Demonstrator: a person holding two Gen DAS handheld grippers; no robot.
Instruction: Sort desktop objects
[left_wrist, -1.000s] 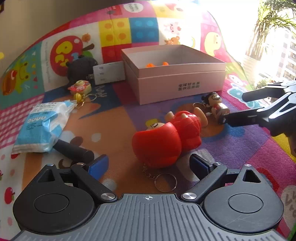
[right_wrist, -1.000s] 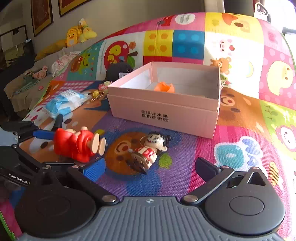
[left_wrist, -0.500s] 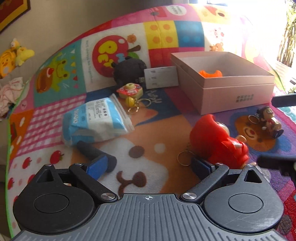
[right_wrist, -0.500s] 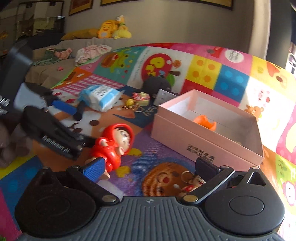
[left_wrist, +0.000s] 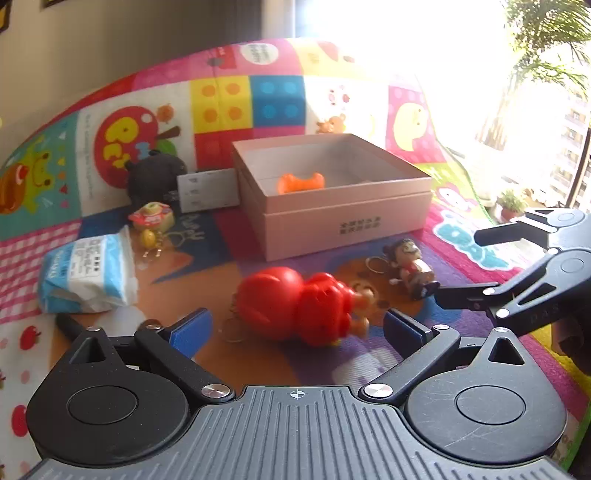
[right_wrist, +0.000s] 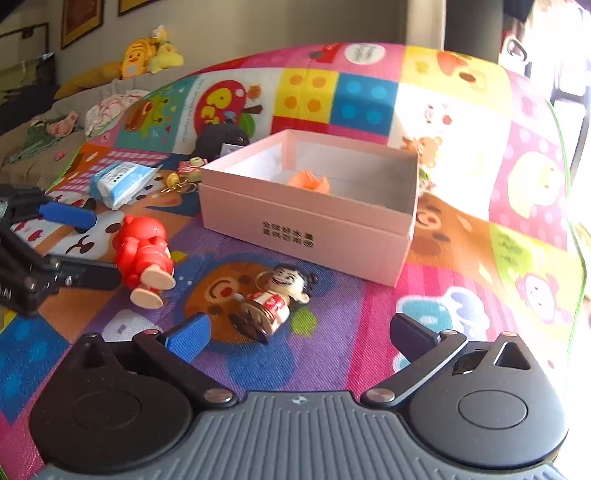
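L wrist view: left gripper (left_wrist: 297, 326) is spread wide, nothing clamped. The red figure (left_wrist: 301, 308) lies on its side at frame centre, in the gap between the blue pads but clear of both; its keyring (left_wrist: 231, 330) sits lower left of it. The pink box (left_wrist: 332, 192), lid off, occupies the upper centre, w/ one orange piece (left_wrist: 301, 181) inside. The small doll keychain (left_wrist: 410, 267) lies right of centre, between the box front and the right gripper (left_wrist: 454, 266), which enters from the right edge w/ fingers apart, lower fingertip near the doll; contact cannot be confirmed. Left half of frame: tissue pack (left_wrist: 86, 275) at mid-left, yellow-red keychain (left_wrist: 151, 219) above it, black plush (left_wrist: 157, 179) w/ a white tag (left_wrist: 207, 190) beside the box's left wall. All rest on the patterned play mat (left_wrist: 110, 147).

R wrist view: right gripper (right_wrist: 299, 334) is released, jaws wide, holding nothing. Doll keychain (right_wrist: 273, 299) lies centre frame, just ahead of the blue pad, not gripped. Red figure (right_wrist: 144, 251) is at mid-left, feet toward the camera, flanked by the left gripper (right_wrist: 99, 247) fingers. Pink box (right_wrist: 310, 221) sits upper centre, orange piece (right_wrist: 310, 181) inside. Tissue pack (right_wrist: 120, 181) is at upper left.
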